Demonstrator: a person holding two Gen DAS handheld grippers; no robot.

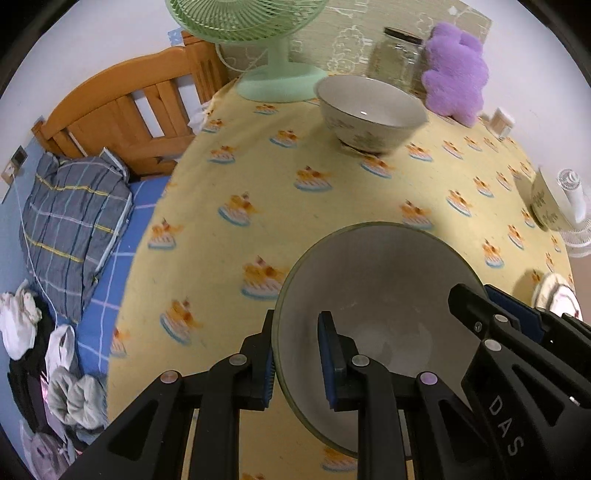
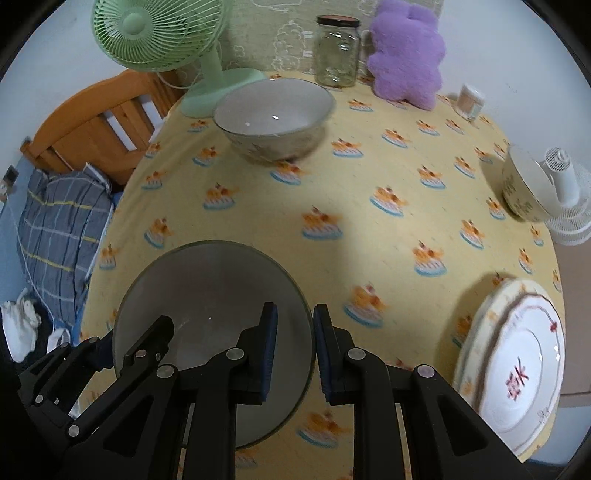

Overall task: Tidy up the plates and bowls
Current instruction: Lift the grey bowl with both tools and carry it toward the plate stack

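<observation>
One claw [image 1: 299,360] reads "DAS".

A grey glass bowl [image 2: 207,295] sits nearest on the yellow cake-print tablecloth [image 2: 369,229], with a white ceramic bowl [image 2: 275,118] behind it. Stacked white plates [image 2: 517,369] lie right; a green desk fan [image 2: 159,33] stands behind left.

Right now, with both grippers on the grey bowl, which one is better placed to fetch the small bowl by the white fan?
Right. The small bowl sits on the right gripper's side of the grey bowl; the left gripper would probably have to cross it.
</observation>
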